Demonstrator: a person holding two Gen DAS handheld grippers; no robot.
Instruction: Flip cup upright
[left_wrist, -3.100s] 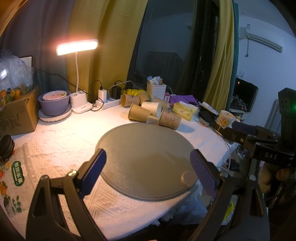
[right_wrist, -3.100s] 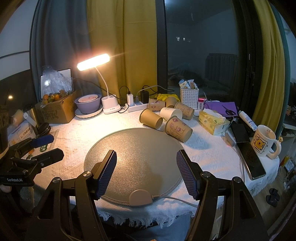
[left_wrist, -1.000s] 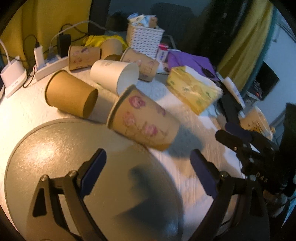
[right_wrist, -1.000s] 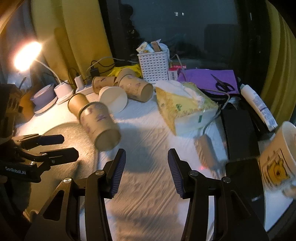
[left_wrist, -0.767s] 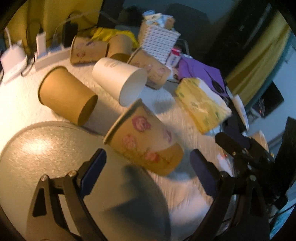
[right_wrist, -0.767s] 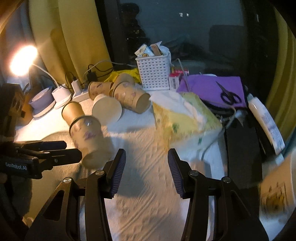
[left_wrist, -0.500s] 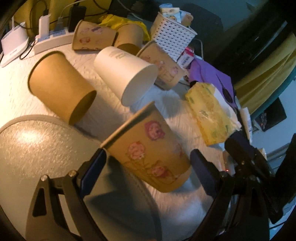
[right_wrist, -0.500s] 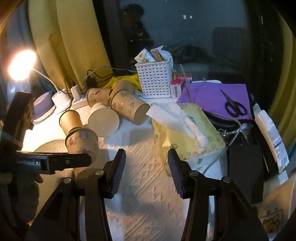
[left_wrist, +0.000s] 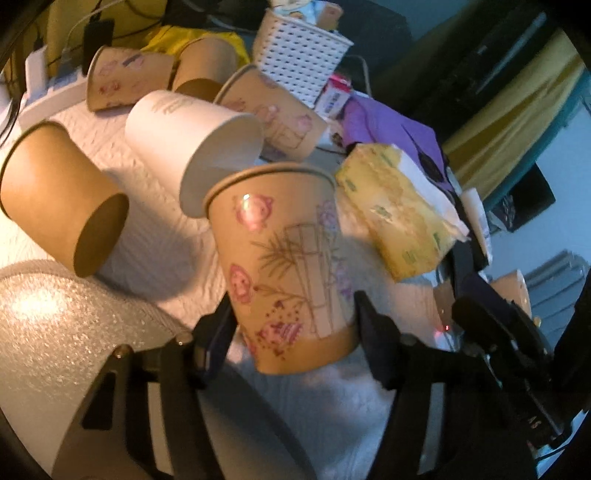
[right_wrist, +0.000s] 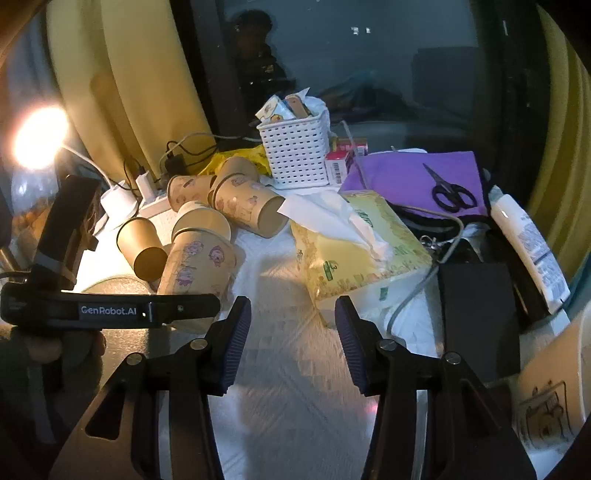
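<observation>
Your left tongs (left_wrist: 293, 317) were closed on the lower body of the printed paper cup (left_wrist: 284, 258), one finger pressed against each side near its base. The cup stood nearly upright in that grip, rim uppermost and tilted slightly, at the edge of the round grey mat (left_wrist: 74, 332) and over the white tablecloth (left_wrist: 155, 254). From your right camera the same cup (right_wrist: 197, 264) appeared behind the left tool's black bar, mouth up. Whether its base touched the cloth could not be told. Your right tongs (right_wrist: 291, 332) were parted about halfway and held nothing, hovering over bare cloth just in front of the yellow tissue pack (right_wrist: 354, 254). Behind the held cup lay a plain brown cup (left_wrist: 62, 199) and a white cup (left_wrist: 192, 144), both on their sides, with more printed cups tipped over beyond them. A white basket (right_wrist: 295, 151) stood further back, and scissors (right_wrist: 448, 192) lay on a purple cloth (right_wrist: 406, 173).
</observation>
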